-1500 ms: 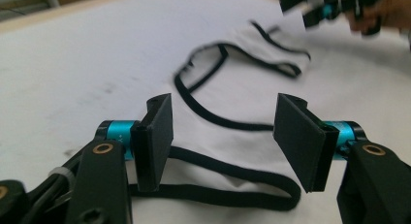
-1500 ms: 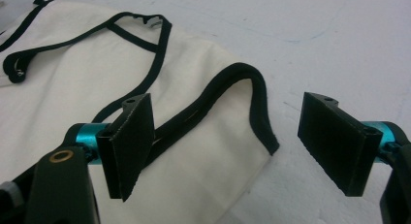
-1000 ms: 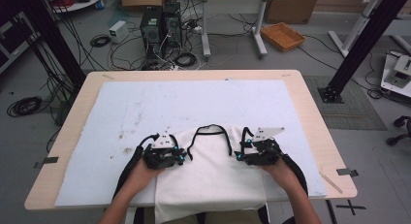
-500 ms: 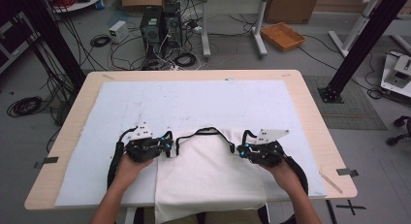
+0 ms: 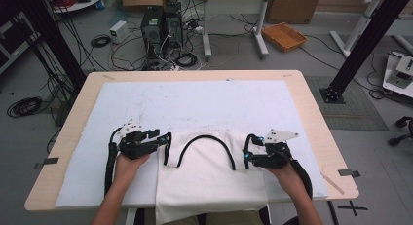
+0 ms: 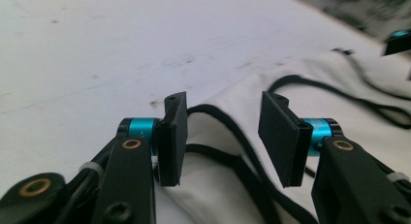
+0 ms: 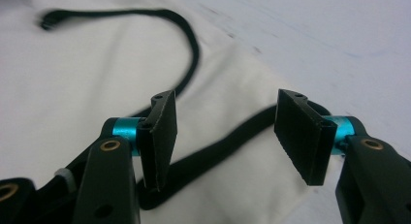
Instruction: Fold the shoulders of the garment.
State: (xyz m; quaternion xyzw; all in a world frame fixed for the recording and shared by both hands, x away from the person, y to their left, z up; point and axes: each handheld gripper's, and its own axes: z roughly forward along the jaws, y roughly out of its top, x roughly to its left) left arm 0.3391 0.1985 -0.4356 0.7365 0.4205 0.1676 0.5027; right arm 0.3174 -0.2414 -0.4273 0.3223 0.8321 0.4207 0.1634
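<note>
- A garment (image 5: 209, 178) is spread at the lower centre, on a mat (image 5: 195, 105) covering the table (image 5: 311, 113).
- The left gripper (image 5: 163, 139) is placed at its left edge, the right gripper (image 5: 247, 154) at its right.

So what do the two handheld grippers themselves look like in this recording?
Both the left gripper and right gripper are black, with flat rectangular black pads on teal collars, brass-coloured pivot rivets, a pale three-cornered plate on top and a thick black cable trailing back. The forearms look unsleeved.

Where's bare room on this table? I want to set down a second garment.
Free: the white mat between the garment and the table's far edge, plus strips outside each tongs. Crowded: the near middle, where left tongs and right tongs flank the garment.
</note>
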